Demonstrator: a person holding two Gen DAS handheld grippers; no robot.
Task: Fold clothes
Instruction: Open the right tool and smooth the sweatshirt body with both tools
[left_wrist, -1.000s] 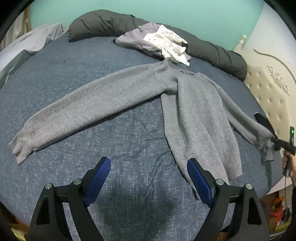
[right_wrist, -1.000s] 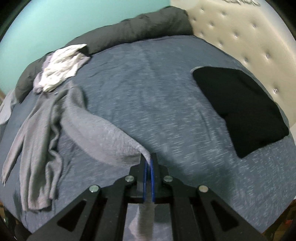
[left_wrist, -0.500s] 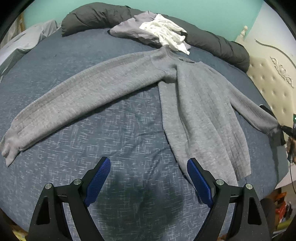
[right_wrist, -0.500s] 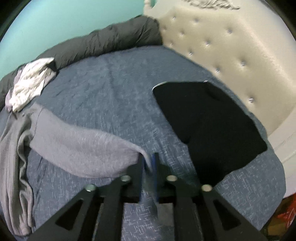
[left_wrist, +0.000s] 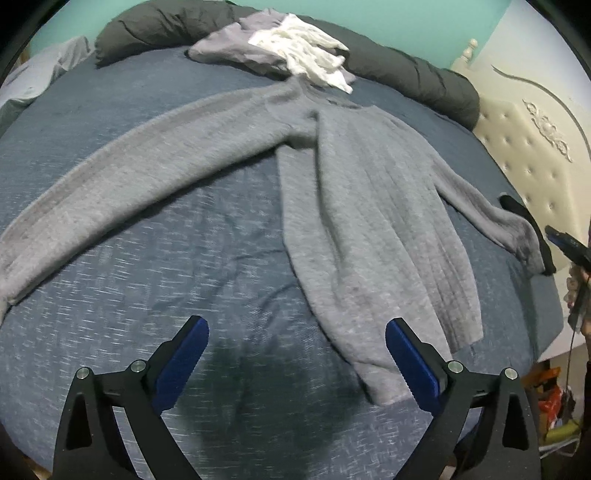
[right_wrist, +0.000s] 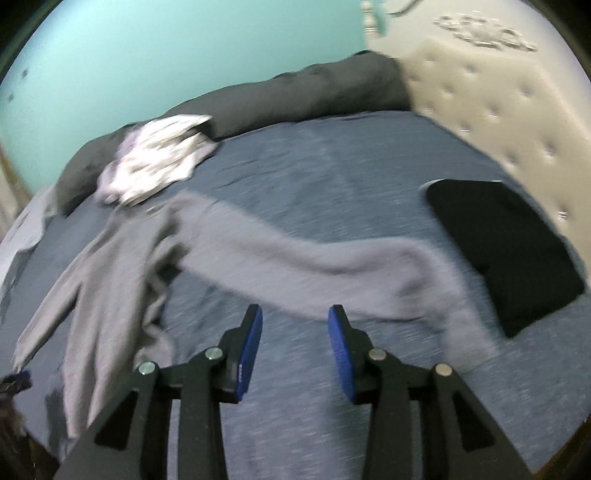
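Observation:
A grey knit sweater (left_wrist: 369, 206) lies flat on the blue bed (left_wrist: 184, 258) with both sleeves spread out. My left gripper (left_wrist: 295, 358) is open and empty, hovering over the sheet near the sweater's hem. My right gripper (right_wrist: 295, 347) is open and empty just in front of the sweater's sleeve (right_wrist: 332, 258), which lies loose on the bed. The right gripper also shows in the left wrist view (left_wrist: 565, 243), beside the sleeve cuff (left_wrist: 524, 243).
A pile of white and lilac clothes (left_wrist: 295, 55) lies at the far side against a dark grey duvet roll (left_wrist: 406, 81). A folded black garment (right_wrist: 509, 247) lies by the tufted cream headboard (right_wrist: 498, 110). The bed edge drops off at the right.
My right gripper has opened and let go of the sleeve, which now lies on the bed. My left gripper has shifted a little nearer the sweater's hem, still open.

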